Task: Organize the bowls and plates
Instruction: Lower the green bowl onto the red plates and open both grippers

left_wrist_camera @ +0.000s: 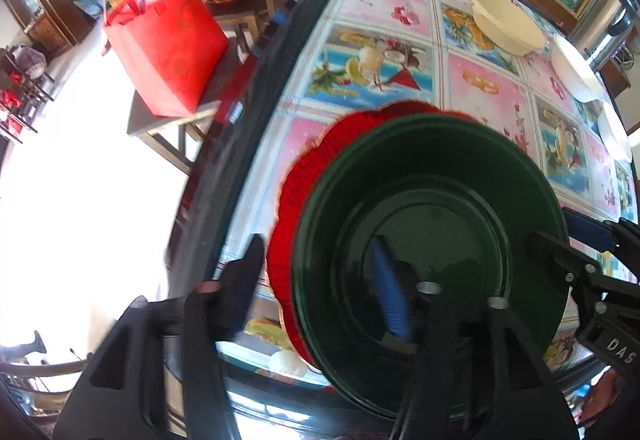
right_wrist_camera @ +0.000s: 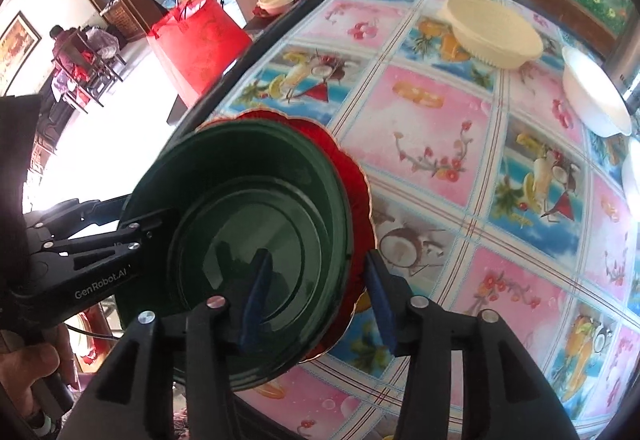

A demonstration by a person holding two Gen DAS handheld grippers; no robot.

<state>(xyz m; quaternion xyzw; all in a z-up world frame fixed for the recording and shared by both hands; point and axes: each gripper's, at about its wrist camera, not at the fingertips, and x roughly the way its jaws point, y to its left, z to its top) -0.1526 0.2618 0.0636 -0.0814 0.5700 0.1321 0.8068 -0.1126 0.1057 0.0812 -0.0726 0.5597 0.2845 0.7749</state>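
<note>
green bowl (right_wrist_camera: 256, 232) sits on red plate (right_wrist_camera: 352, 180) at desk (right_wrist_camera: 432, 128) edge. left claw (left_wrist_camera: 320, 280) and right claw (right_wrist_camera: 316, 300) each straddle bowl's rim, parted, pads off it. cream bowl (right_wrist_camera: 496, 32) well beyond.

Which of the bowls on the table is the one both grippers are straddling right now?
The dark green bowl, sitting on the red scalloped plate at the table's near edge. The cream bowl and white bowl sit far across, untouched.

Both grippers are showing black plastic frames with silver screw heads and blue finger pads (right_wrist_camera: 256, 304). Left gripper (left_wrist_camera: 320, 280) is wearing white "GenRobot.AI" lettering; right gripper (right_wrist_camera: 316, 300) is showing "DAS". Thin black cable is trailing underneath.
</note>
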